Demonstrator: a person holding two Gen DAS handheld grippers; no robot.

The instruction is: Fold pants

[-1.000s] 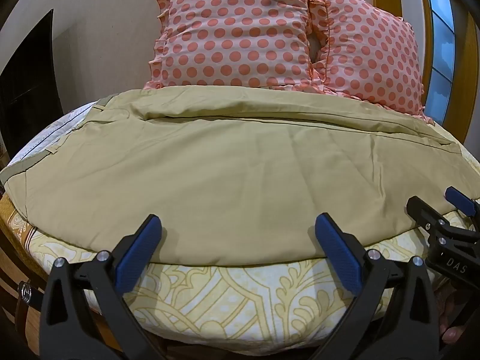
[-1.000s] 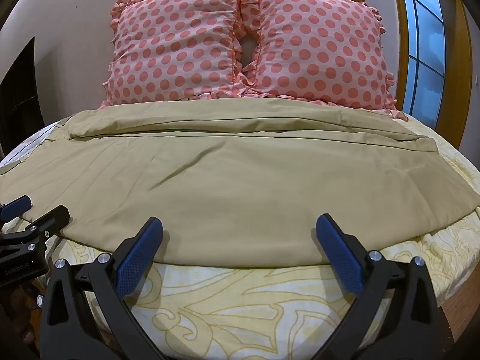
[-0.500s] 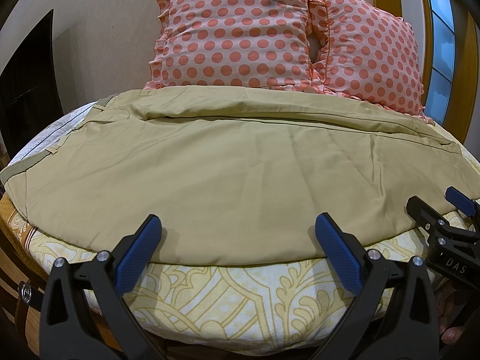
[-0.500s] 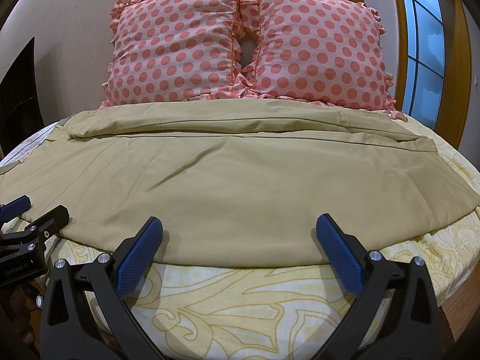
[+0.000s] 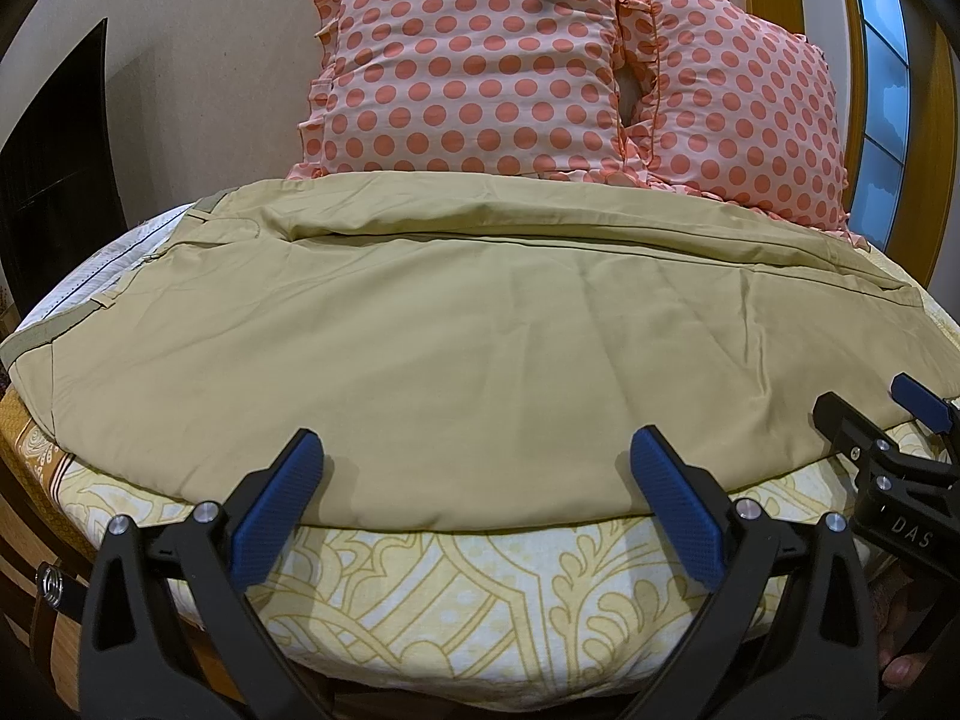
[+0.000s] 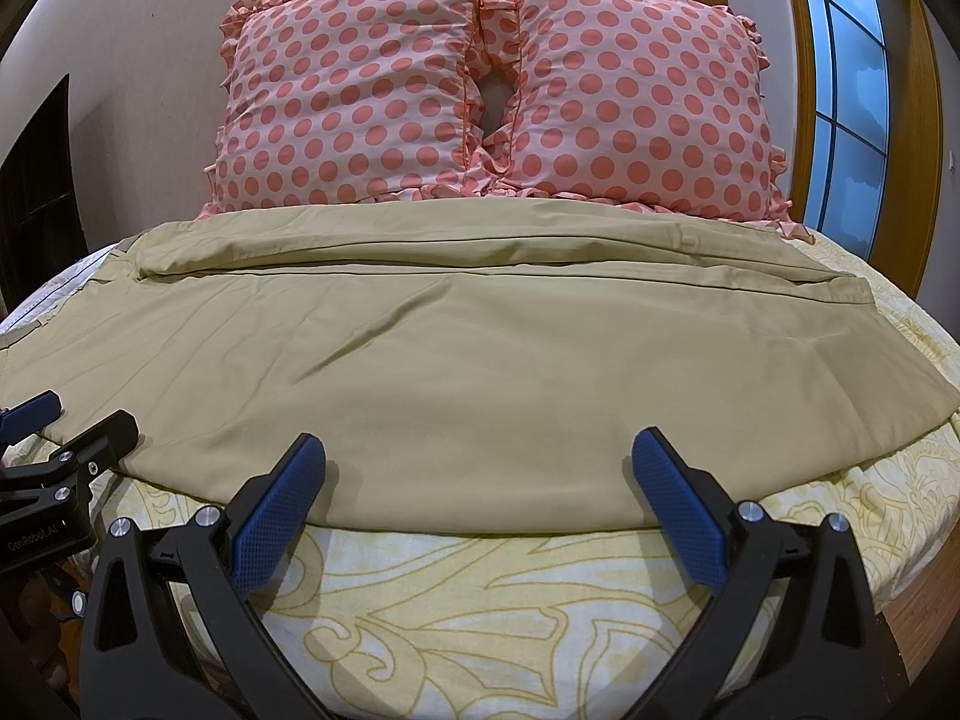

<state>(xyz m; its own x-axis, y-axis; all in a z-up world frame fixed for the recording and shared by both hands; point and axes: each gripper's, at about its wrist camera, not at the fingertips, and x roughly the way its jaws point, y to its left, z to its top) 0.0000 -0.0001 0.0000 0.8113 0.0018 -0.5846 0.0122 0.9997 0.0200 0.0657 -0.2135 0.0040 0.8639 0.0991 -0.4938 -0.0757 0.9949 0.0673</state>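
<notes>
Khaki pants (image 5: 456, 336) lie flat across the bed, waistband at the left, legs running right; they also show in the right wrist view (image 6: 480, 360). My left gripper (image 5: 477, 468) is open and empty, its blue pads just at the pants' near edge. My right gripper (image 6: 480, 468) is open and empty at the same near edge, further right. The right gripper also shows at the right edge of the left wrist view (image 5: 870, 414), and the left gripper at the left edge of the right wrist view (image 6: 72, 420).
The bed has a yellow patterned sheet (image 5: 468, 594), also in the right wrist view (image 6: 510, 612). Two pink polka-dot pillows (image 6: 492, 96) stand against the wall behind the pants. A window (image 6: 852, 96) is at the right.
</notes>
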